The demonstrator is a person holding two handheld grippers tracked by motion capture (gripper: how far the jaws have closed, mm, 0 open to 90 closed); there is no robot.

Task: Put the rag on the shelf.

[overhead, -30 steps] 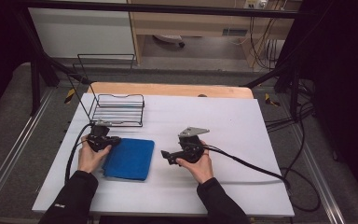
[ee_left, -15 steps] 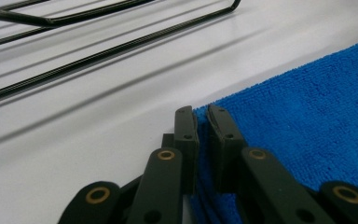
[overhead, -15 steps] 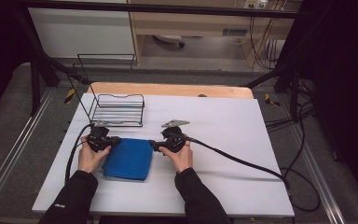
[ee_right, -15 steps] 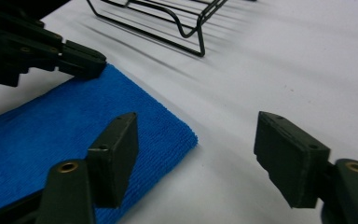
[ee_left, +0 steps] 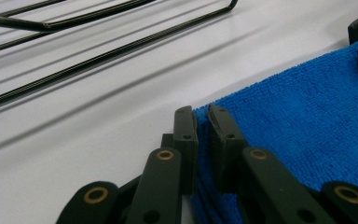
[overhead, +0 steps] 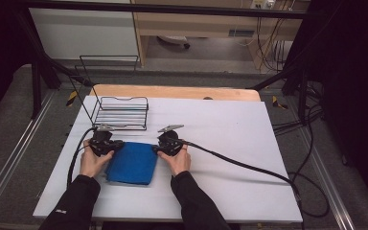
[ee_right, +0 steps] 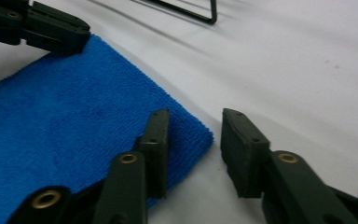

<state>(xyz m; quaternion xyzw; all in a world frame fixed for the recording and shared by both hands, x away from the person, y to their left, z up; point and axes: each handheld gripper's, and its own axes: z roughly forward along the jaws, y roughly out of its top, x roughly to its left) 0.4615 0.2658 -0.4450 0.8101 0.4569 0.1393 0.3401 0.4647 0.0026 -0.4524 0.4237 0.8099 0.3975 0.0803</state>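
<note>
Currently on the table [overhead: 249, 143], white-topped with a wooden strip along the far edge: one blue cloth [overhead: 130, 164], folded flat into a near-square pad

Position: left of the table's middle, towards the person's side, just in front of a black wire rack [overhead: 120, 113], apart from it

Orientation: slightly longer from far edge to near edge than across; far edge runs roughly level between the two grippers, near edge slants a little, the near right corner reaching closest to the person

Appearance: solid bright blue, fine looped pile, stitched hem along the edge; several stacked layers show at the corner in the left gripper view [ee_left: 303, 126]; lies smooth, no visible creases

Left gripper [overhead: 106, 143]: at the far left corner of the cloth; jaws together, clamped on the cloth's corner, the layers pinched between the pads [ee_left: 223, 135]

Right gripper [overhead: 166, 145]: at the far right corner; jaws have just been closing, a gap remaining; the right gripper view shows one pad [ee_right: 157, 140] resting on top of the cloth [ee_right: 74, 126], the other pad on the bare table beyond the corner, the corner between them and not yet pinched
</note>
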